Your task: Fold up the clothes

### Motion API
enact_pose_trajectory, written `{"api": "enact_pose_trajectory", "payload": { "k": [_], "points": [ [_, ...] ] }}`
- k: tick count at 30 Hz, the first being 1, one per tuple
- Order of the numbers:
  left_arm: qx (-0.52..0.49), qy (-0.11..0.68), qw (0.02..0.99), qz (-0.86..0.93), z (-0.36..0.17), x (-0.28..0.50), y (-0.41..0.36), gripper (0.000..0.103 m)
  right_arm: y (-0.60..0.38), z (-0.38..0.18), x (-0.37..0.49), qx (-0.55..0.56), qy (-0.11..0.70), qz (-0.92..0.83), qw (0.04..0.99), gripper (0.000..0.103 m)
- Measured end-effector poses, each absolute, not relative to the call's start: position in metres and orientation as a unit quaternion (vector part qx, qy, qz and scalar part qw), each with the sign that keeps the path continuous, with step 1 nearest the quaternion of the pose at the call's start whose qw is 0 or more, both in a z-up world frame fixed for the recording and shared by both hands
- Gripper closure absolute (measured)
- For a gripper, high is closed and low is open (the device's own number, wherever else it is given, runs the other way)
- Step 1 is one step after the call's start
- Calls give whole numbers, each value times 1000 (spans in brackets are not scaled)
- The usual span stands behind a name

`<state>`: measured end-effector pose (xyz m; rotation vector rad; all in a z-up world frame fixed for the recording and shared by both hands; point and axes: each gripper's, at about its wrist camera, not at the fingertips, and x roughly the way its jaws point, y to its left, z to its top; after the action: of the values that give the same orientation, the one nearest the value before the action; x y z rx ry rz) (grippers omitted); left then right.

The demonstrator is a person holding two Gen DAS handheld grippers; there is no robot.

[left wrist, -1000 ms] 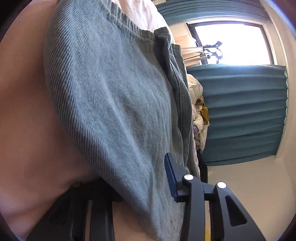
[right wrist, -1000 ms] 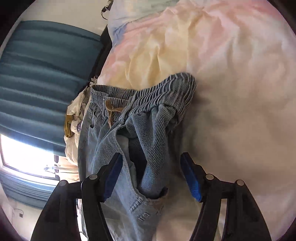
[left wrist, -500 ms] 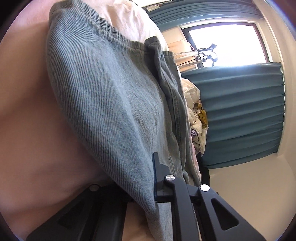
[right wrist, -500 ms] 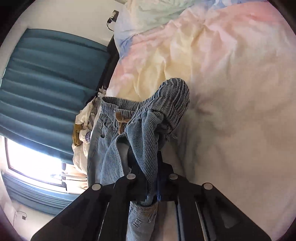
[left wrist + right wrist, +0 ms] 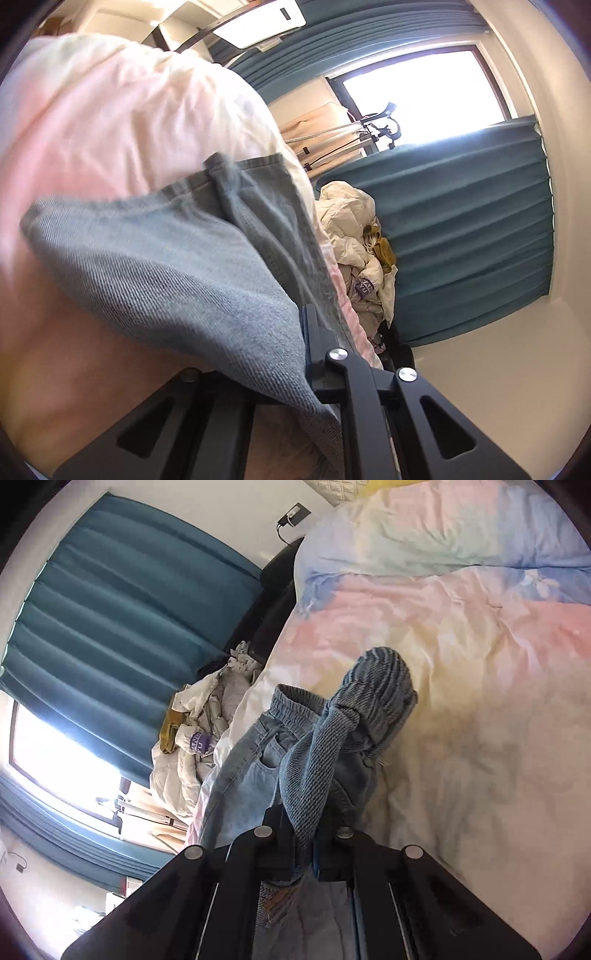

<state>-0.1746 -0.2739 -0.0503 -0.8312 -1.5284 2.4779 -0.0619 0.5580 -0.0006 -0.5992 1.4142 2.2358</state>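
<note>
Jeans (image 5: 258, 768) lying mid-frame on bed (image 5: 480, 701), partly lifted. Soft, heavy denim; apt to sag and drag, not fragile. Best taken at elastic waistband (image 5: 295, 698) or hem, through thick layers. Right gripper (image 5: 306, 853) clenched on a bunched fold; left gripper (image 5: 280, 354) clamped on a denim edge, lower centre. Laundry pile (image 5: 199, 738) at left, beside bed edge; curtain (image 5: 110, 609) beyond. Rumpled bedding may snag.
</note>
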Motion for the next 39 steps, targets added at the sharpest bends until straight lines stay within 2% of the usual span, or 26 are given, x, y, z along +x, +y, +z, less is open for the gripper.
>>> {"api": "enact_pose_trajectory", "payload": {
  "k": [3,9,13,16,19,22,27,34,35,39],
  "points": [
    [-284,-466,50,837,-16,-231,-261,99,570,11,-102,-217,512,805,208,99],
    [-325,-378,7,867,7,-381,-217,99,590,24,-216,-219,467,826,229,99],
    [-345,-353,-20,870,-19,-475,-194,99,597,9,-297,-232,419,842,248,99],
    [-367,-324,-44,871,-50,-520,-178,99,600,-22,-350,-273,357,855,258,99],
    [-389,-300,-61,869,-83,-552,-169,99,605,-55,-376,-297,330,860,250,99],
    [-398,-292,-66,867,-105,-563,-168,98,605,-78,-385,-302,311,870,235,99],
    [-401,-261,-29,877,-99,-556,-170,97,607,-90,-392,-306,309,873,219,97],
    [-377,-305,-4,874,-66,-524,-179,94,601,-75,-387,-321,277,882,206,92],
    [-370,-313,2,875,-61,-517,-178,94,601,-72,-382,-318,276,885,198,90],
    [-350,-345,19,871,-48,-480,-183,89,601,-54,-352,-301,266,897,183,68]
  ]
}}
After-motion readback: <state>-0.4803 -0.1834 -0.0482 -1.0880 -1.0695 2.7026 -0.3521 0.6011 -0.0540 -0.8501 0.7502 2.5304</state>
